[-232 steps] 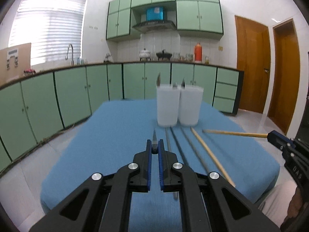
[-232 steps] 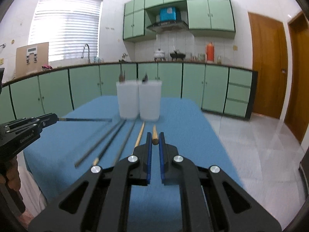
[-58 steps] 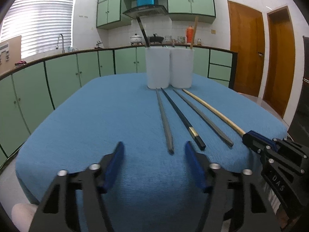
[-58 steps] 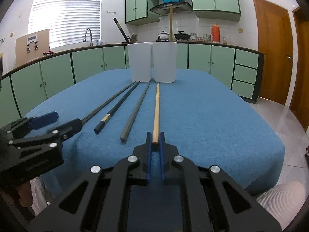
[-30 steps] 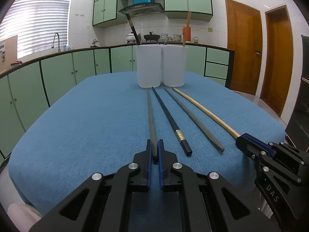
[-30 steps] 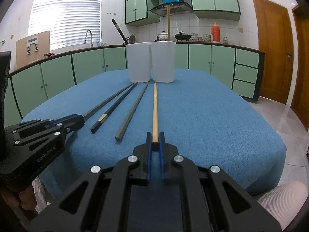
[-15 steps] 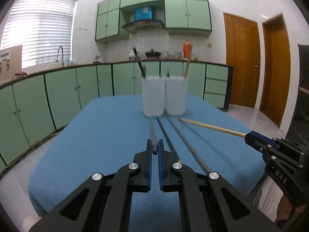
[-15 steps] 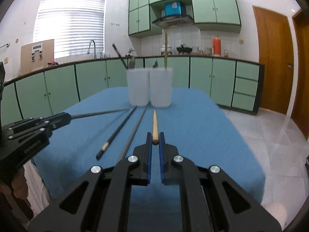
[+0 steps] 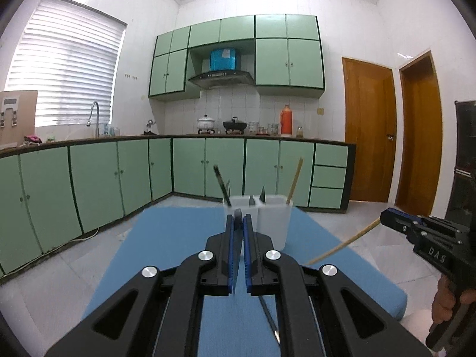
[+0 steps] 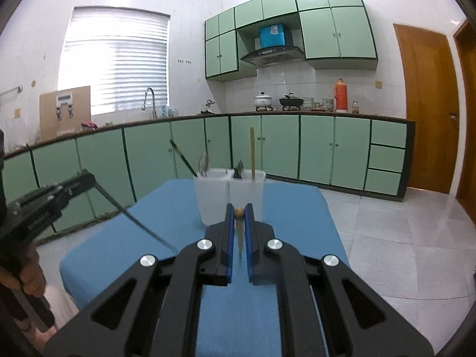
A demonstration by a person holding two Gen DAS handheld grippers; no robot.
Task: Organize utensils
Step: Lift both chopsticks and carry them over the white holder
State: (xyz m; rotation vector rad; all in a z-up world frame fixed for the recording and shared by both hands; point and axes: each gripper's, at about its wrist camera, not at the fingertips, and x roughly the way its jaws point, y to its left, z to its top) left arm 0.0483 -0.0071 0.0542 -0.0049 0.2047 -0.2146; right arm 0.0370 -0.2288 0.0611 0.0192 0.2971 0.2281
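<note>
My left gripper (image 9: 238, 219) is shut on the end of a grey chopstick (image 10: 134, 221), held in the air above the blue table (image 9: 166, 238). My right gripper (image 10: 238, 209) is shut on the thick end of a wooden chopstick (image 9: 342, 245), also off the cloth. Each gripper shows in the other's view: the right gripper (image 9: 416, 232) at the right edge, the left gripper (image 10: 56, 199) at the left edge. Ahead stand two white cups side by side, the left cup (image 10: 211, 199) with a dark chopstick (image 10: 181, 156) and a spoon, the right cup (image 10: 248, 196) with an upright wooden chopstick (image 10: 252, 151).
A dark chopstick (image 9: 267, 316) lies on the cloth under my left gripper. Green kitchen cabinets (image 9: 190, 166) run along the far wall, with tiled floor around the table. A person's hand (image 10: 29, 279) holds the left gripper's handle.
Both grippers have risen well above the table, each lifting its chopstick off the cloth. The cups now sit lower in both views.
</note>
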